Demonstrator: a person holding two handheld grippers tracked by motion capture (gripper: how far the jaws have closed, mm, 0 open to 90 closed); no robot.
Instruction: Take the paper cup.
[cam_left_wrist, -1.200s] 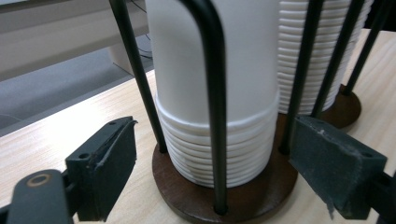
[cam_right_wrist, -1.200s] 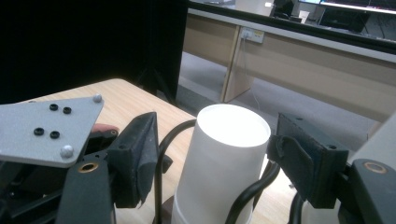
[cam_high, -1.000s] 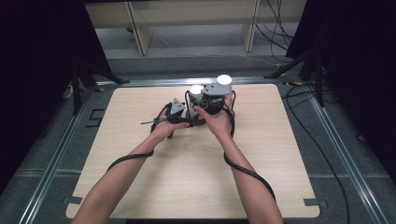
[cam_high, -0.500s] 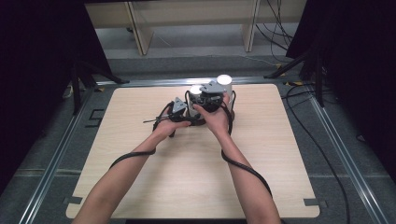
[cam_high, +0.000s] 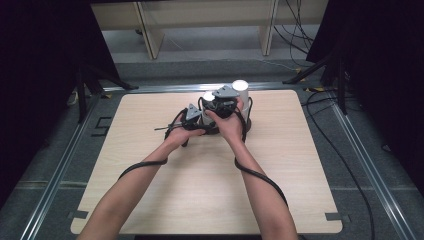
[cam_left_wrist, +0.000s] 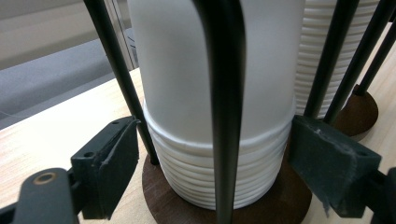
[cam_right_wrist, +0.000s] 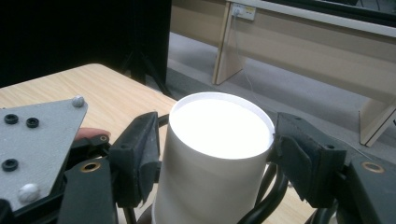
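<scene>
A cup holder with black rods (cam_left_wrist: 223, 93) on a round brown base (cam_left_wrist: 285, 205) carries a stack of white paper cups (cam_left_wrist: 210, 84). My left gripper (cam_left_wrist: 215, 158) reaches low around that stack. Its jaws have just been closing, with the stack and rods between them, and the pads (cam_left_wrist: 114, 163) sit at the stack's sides without a clear squeeze. My right gripper (cam_right_wrist: 215, 154) is shut on the top white cup (cam_right_wrist: 219, 130) just below its rim. In the high view both grippers, the left (cam_high: 197, 120) and the right (cam_high: 212, 100), meet at the holder at the table's far middle.
A second stack of cups (cam_high: 240, 86) stands just right of the held one, on its own base (cam_left_wrist: 359, 112). The wooden table (cam_high: 150, 200) stretches wide toward the person. Beyond its far edge are a pale bench (cam_right_wrist: 299, 51) and floor cables (cam_high: 300, 30).
</scene>
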